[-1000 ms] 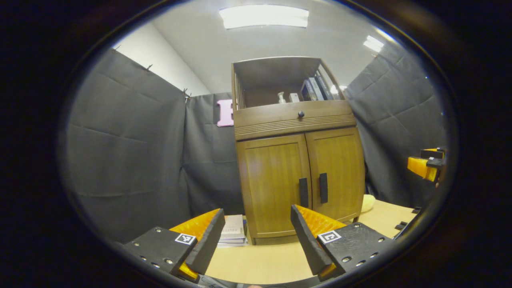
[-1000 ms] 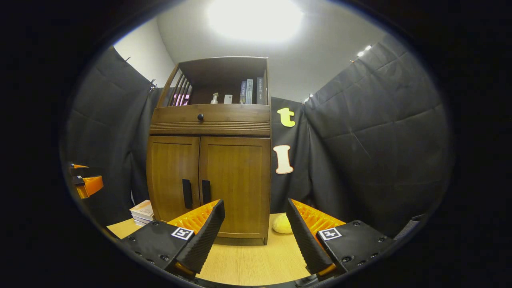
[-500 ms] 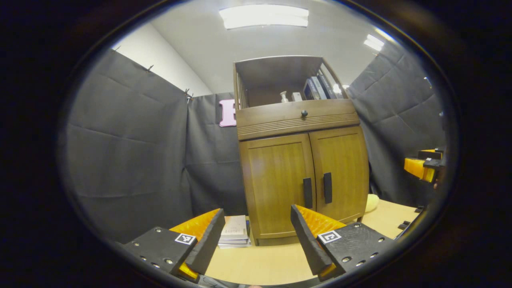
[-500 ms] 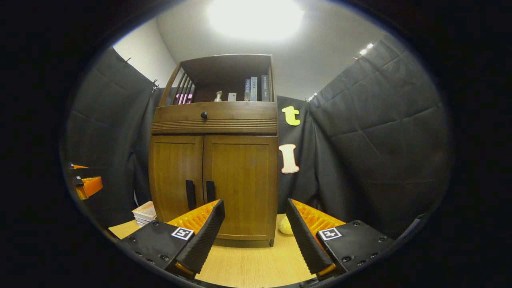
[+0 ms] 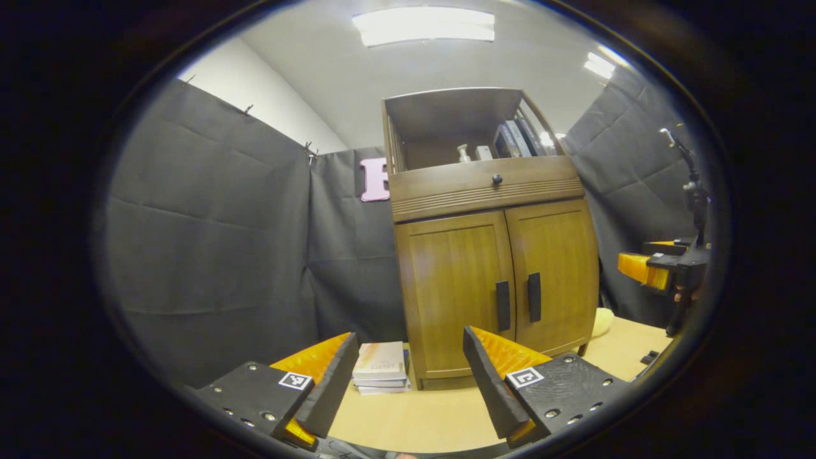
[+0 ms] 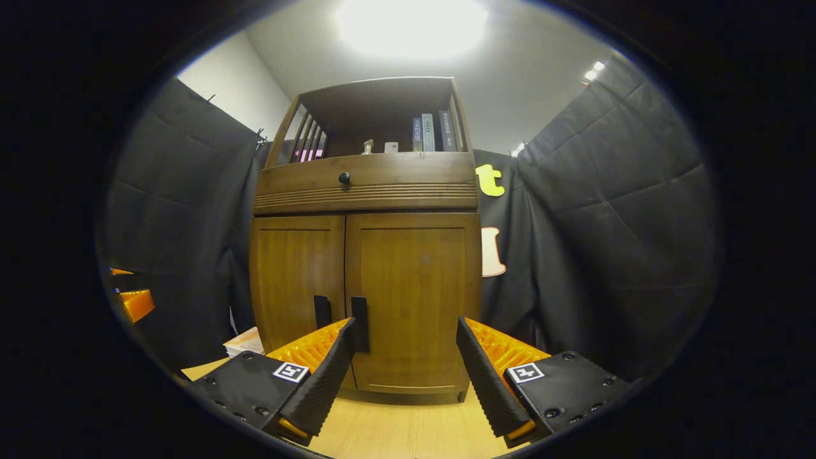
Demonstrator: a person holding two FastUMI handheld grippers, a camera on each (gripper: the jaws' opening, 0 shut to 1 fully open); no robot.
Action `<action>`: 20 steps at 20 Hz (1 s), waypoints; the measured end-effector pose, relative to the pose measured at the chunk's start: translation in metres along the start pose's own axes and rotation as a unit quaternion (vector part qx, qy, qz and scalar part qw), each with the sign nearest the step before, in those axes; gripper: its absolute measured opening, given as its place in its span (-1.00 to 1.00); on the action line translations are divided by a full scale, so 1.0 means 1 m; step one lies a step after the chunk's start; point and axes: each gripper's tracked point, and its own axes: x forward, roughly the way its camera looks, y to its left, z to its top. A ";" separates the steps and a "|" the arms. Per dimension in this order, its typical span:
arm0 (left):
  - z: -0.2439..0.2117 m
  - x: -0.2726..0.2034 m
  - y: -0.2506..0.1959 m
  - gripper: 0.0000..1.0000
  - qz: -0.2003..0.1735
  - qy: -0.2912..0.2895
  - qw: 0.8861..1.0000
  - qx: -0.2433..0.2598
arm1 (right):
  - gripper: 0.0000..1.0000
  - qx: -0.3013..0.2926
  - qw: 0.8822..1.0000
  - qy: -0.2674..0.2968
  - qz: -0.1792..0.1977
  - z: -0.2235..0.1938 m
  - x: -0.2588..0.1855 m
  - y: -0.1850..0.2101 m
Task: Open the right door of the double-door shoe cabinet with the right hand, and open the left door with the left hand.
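The shoe cabinet (image 6: 366,274) stands on the worktop (image 6: 408,427), both doors closed. Right gripper (image 6: 408,366) and left gripper (image 5: 408,376): jaws open, empty. The doors are probably rigid, hinged panels; grasp the right door handle (image 6: 361,324) and left door handle (image 5: 502,306).

My right gripper (image 6: 405,357) has closed in on the brown wooden double-door cabinet (image 6: 366,255), now facing its black right-door handle (image 6: 360,324).
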 end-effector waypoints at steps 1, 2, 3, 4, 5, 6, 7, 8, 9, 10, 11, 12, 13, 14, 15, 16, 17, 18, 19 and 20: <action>0.001 -0.001 0.003 0.93 0.005 0.001 1.000 0.000 | 0.94 0.000 1.000 0.001 0.004 -0.002 0.007 0.004; 0.000 -0.002 0.006 0.93 0.010 0.001 1.000 0.001 | 0.94 -0.001 1.000 0.001 0.008 -0.003 0.015 0.009; 0.000 -0.004 0.009 0.93 0.015 0.002 1.000 0.003 | 0.93 -0.001 1.000 0.002 0.011 -0.004 0.022 0.011; -0.002 -0.006 0.012 0.93 0.020 0.003 1.000 0.004 | 0.93 -0.003 1.000 0.002 0.014 -0.005 0.030 0.015; -0.002 -0.008 0.016 0.93 0.025 0.005 1.000 0.005 | 0.94 -0.004 1.000 0.003 0.017 -0.008 0.039 0.019; -0.003 -0.009 0.018 0.93 0.030 0.006 1.000 0.005 | 0.94 -0.004 1.000 0.003 0.020 -0.009 0.047 0.023; -0.003 -0.010 0.022 0.93 0.035 0.007 0.999 0.006 | 0.94 -0.004 1.000 0.002 0.022 -0.011 0.055 0.026; -0.004 -0.011 0.026 0.93 0.039 0.008 0.999 0.007 | 0.94 -0.003 1.000 0.002 0.024 -0.012 0.062 0.030; -0.004 -0.012 0.029 0.93 0.045 0.010 0.999 0.008 | 0.94 -0.003 1.000 0.003 0.027 -0.015 0.069 0.033; -0.005 -0.013 0.030 0.92 0.050 0.011 0.999 0.010 | 0.94 -0.002 1.000 0.004 0.028 -0.018 0.076 0.037; -0.006 -0.013 0.032 0.92 0.056 0.012 0.998 0.011 | 0.94 0.000 1.000 0.007 0.030 -0.021 0.083 0.041; -0.006 -0.013 0.033 0.93 0.062 0.013 0.998 0.012 | 0.93 0.002 0.999 0.009 0.033 -0.025 0.089 0.046; -0.006 -0.014 0.035 0.93 0.067 0.014 0.998 0.012 | 0.94 0.003 0.999 0.010 0.036 -0.028 0.096 0.049; -0.007 -0.014 0.038 0.93 0.073 0.016 0.997 0.013 | 0.95 0.003 0.999 0.012 0.040 -0.032 0.102 0.054; -0.008 -0.015 0.040 0.93 0.079 0.017 0.997 0.014 | 0.95 0.002 0.999 0.013 0.044 -0.035 0.108 0.060; -0.009 -0.016 0.041 0.93 0.084 0.019 0.996 0.015 | 0.95 0.002 0.999 0.014 0.047 -0.037 0.115 0.063; -0.009 -0.017 0.044 0.93 0.090 0.019 0.996 0.016 | 0.95 0.004 0.999 0.014 0.050 -0.040 0.122 0.066; -0.009 -0.019 0.045 0.93 0.097 0.019 0.995 0.018 | 0.95 0.007 0.998 0.015 0.053 -0.043 0.127 0.070; -0.008 -0.022 0.047 0.93 0.102 0.019 0.994 0.019 | 0.95 0.010 0.998 0.018 0.054 -0.047 0.131 0.073; -0.007 -0.026 0.053 0.93 0.108 0.020 0.994 0.020 | 0.95 0.014 0.998 0.021 0.054 -0.051 0.137 0.075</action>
